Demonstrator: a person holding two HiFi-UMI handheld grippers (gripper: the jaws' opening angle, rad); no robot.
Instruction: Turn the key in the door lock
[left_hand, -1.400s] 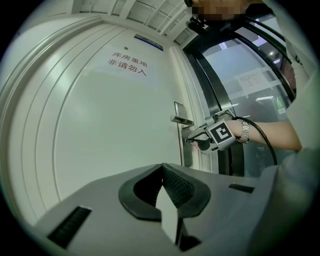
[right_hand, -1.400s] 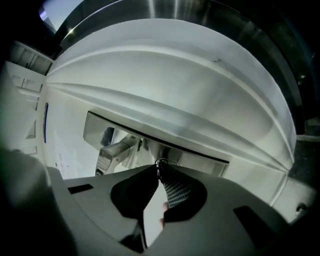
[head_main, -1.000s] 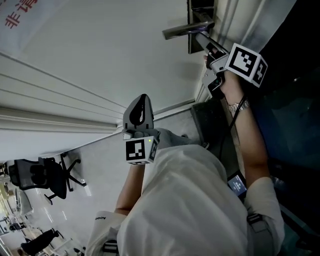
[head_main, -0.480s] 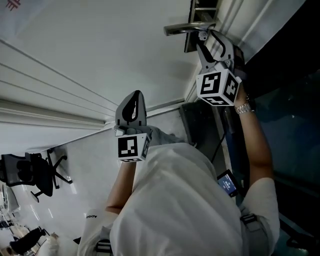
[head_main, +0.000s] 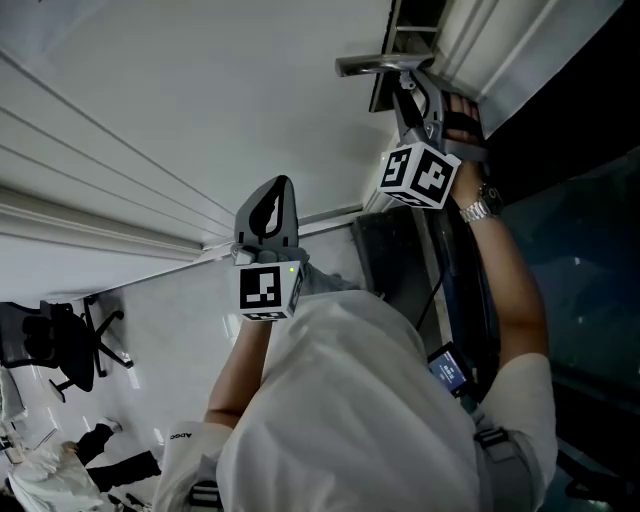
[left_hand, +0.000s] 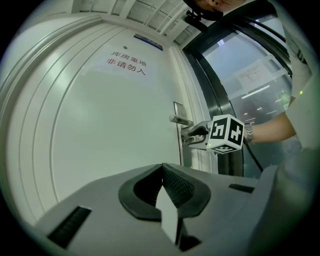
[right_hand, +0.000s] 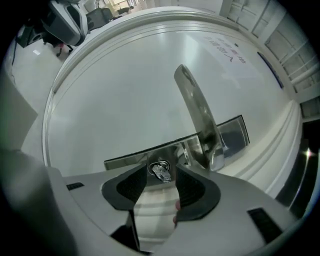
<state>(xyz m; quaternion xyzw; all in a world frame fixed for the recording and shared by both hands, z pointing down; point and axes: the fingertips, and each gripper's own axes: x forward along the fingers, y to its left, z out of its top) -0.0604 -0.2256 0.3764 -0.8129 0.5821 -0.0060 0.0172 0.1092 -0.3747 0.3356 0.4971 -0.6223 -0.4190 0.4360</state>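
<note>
A white door carries a metal lever handle over a steel lock plate. A small silver key sticks out of the lock just below the handle. My right gripper points at the lock with the key between its jaws. Its jaws have just been opening wide and then closing a little; the pads stand clear of the key. From the head view that gripper sits right under the handle. My left gripper hangs mid-air away from the door, shut and empty.
A dark glass panel and door frame stand right of the door. An office chair is on the pale floor at the far left. Red lettering is printed on the door. A small lit screen hangs at the person's waist.
My right gripper has rolled about its own axis at the lock, so its marker cube now sits below the handle instead of to the right. The left gripper stayed put.
</note>
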